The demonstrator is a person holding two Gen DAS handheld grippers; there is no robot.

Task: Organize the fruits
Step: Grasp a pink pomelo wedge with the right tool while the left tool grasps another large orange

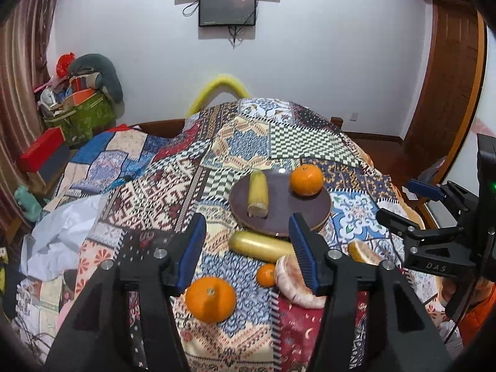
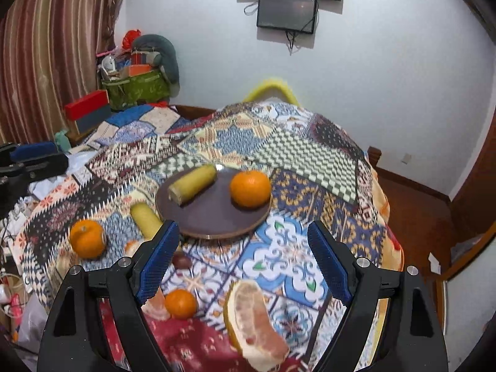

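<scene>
A dark brown plate [image 1: 291, 210] [image 2: 217, 214] lies on the patchwork quilt and holds a peeled banana piece [image 1: 258, 192] [image 2: 192, 183] and an orange [image 1: 306, 179] [image 2: 250, 188]. Nearer, off the plate, lie a yellow banana piece [image 1: 260, 245], a big orange [image 1: 210, 299] [image 2: 87, 238], a small orange [image 1: 266, 275] [image 2: 180, 303] and a pomelo slice [image 1: 291, 279]. Another pomelo slice [image 2: 254, 319] lies below the right gripper. My left gripper [image 1: 248, 249] hangs open over the loose fruit, gripping nothing. My right gripper [image 2: 245, 248] stands open and empty just short of the plate.
The quilt [image 1: 241, 142] covers a rounded raised surface that drops off on all sides. A small dark fruit [image 2: 182, 260] lies by the right gripper's left finger. White crumpled sheet [image 1: 59, 232] at left. Cluttered green bag [image 1: 80, 117] and red box [image 1: 40, 147] by the curtain.
</scene>
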